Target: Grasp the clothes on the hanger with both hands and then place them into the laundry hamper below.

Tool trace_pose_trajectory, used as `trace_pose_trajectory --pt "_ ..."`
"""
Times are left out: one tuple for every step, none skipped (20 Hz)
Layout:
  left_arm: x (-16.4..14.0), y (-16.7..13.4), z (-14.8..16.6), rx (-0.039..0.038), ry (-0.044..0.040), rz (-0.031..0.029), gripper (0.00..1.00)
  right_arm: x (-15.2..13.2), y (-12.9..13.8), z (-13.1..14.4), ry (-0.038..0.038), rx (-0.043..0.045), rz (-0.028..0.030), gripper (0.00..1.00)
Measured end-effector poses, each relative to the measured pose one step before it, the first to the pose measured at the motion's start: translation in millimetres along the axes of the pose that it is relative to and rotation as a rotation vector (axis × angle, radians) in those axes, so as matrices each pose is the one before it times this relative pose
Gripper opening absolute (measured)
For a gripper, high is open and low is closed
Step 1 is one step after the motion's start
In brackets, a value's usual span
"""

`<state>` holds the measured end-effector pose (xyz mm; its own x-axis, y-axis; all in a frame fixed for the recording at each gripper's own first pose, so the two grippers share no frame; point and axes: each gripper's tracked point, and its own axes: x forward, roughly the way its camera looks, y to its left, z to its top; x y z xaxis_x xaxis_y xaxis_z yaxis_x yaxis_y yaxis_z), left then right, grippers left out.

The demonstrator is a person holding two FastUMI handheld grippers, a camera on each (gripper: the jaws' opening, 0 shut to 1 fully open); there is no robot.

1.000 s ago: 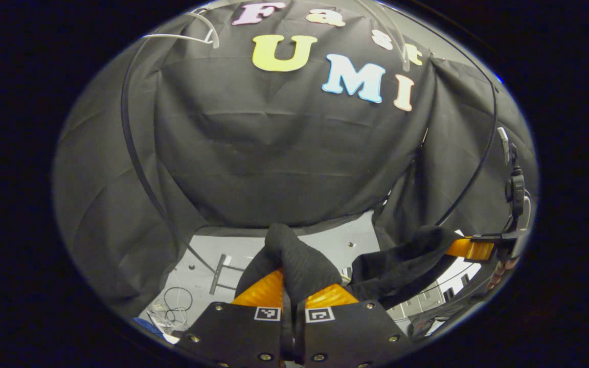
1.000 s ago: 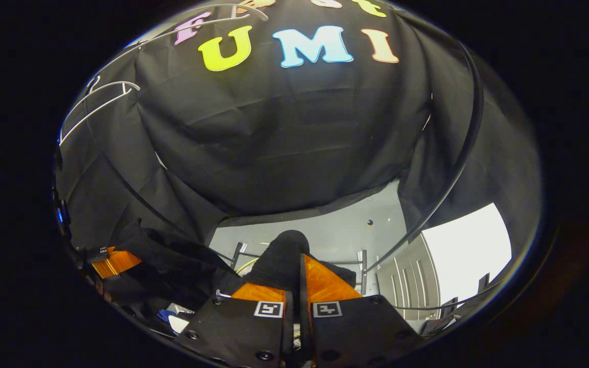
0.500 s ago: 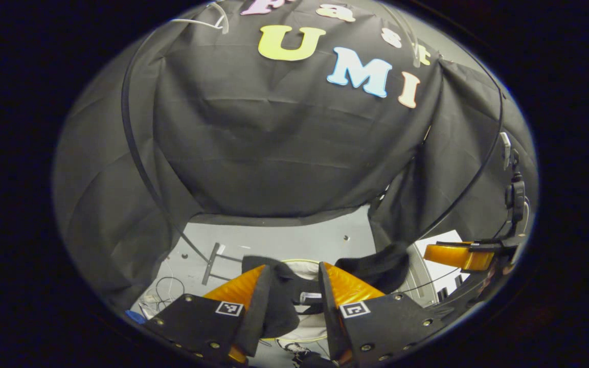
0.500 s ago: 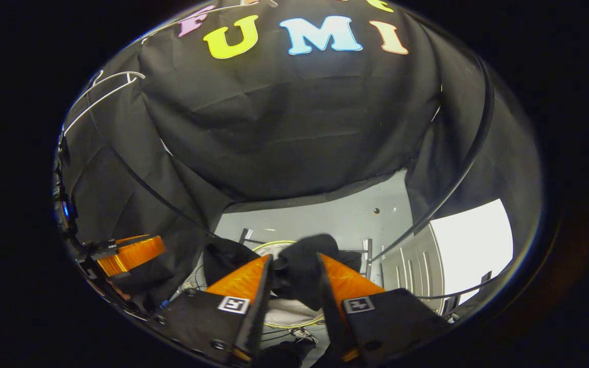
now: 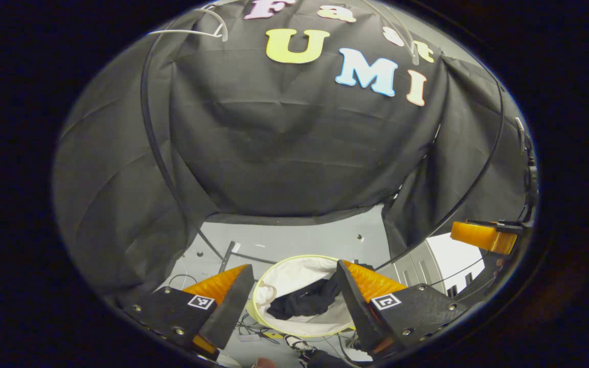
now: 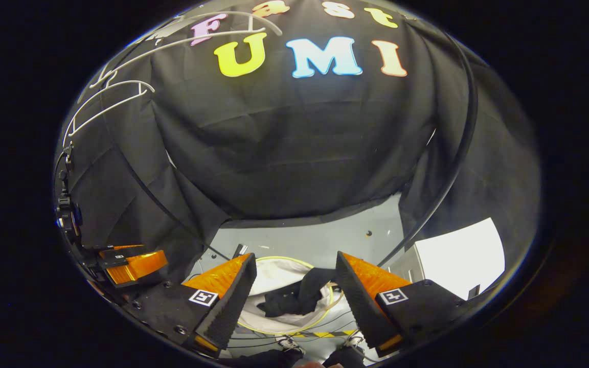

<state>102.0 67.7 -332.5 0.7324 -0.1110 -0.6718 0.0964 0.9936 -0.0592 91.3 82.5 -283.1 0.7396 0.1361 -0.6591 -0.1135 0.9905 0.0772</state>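
Clothes [image 5: 307, 301], a dark crumpled bundle, lie inside the white laundry hamper [image 5: 294, 271] directly below and ahead of both grippers. In the left gripper view the bundle sits between the two spread fingers of the left gripper [image 5: 294, 291], well beneath them and touching neither. The right gripper [image 6: 297, 286] looks down on the same heap [image 6: 294, 299] from its own side, its fingers likewise wide apart with nothing between them but the hamper [image 6: 274, 271] far below.

Judging by how things lie, the placing step is done: the cloth rests on the hamper's lining and neither tool has any hold on it. A sleeve or fold appears to lean up against the near wall, though whether it hangs over the rim I cannot tell. What remains, as I read it, is only to lift both tools away, keeping clear of the rim so nothing is dragged back out.

Against half a second ago, the fingers have opened further and the dark cloth that hung between them has dropped out of reach into the hamper. A second ago both pairs of fingers were pressed together on bunched fabric held high.

White hangers [image 6: 110, 97] hang empty up and to the left of the right gripper.
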Motion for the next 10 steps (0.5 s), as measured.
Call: trace_pose_trajectory --pt "-9.92 -1.51 3.86 0.00304 -0.01711 0.01936 0.95 -7.59 -9.36 4.63 -0.02657 -0.0052 -0.00491 0.98" --pt "-13.17 -1.71 3.04 0.0077 -0.02423 0.02849 0.94 -7.34 -9.48 5.46 -0.02915 -0.00335 -0.00897 0.98" --pt "-12.22 -1.01 7.84 0.01465 -0.02975 0.0321 0.92 -7.92 -12.09 8.13 -0.03836 -0.0103 -0.00392 0.98" --pt "-12.36 -4.53 6.36 0.01235 -0.03197 0.02852 0.92 -5.47 -8.58 8.17 -0.02744 -0.0209 0.00254 0.98" --pt "-13.97 -5.89 8.41 0.005 -0.0298 0.02084 0.95 -7.63 -10.39 8.14 -0.02761 -0.02967 -0.00281 0.98" --pt "-16.76 -8.89 8.06 -0.00459 -0.0301 0.01525 0.94 -6.83 -13.33 7.92 -0.02994 -0.0272 -0.00752 0.98" --pt "-14.36 -8.81 10.86 -0.01437 -0.03505 0.01798 0.92 -7.09 -13.64 8.37 -0.03264 -0.01771 -0.00727 0.98" --pt "-11.29 -8.78 9.05 -0.01994 -0.0297 0.01442 0.93 -6.49 -11.26 9.6 -0.03437 -0.00827 0.00069 0.98" --pt "-11.71 -9.62 8.98 -0.02137 -0.02853 0.0153 0.93 -4.93 -8.87 9.48 -0.03063 -0.00212 0.00669 0.98" --pt "-11.84 -12.09 9.24 -0.0189 -0.02954 0.01265 0.92 -5.26 -9.13 7.2 -0.02516 0.00016 0.00842 0.98"
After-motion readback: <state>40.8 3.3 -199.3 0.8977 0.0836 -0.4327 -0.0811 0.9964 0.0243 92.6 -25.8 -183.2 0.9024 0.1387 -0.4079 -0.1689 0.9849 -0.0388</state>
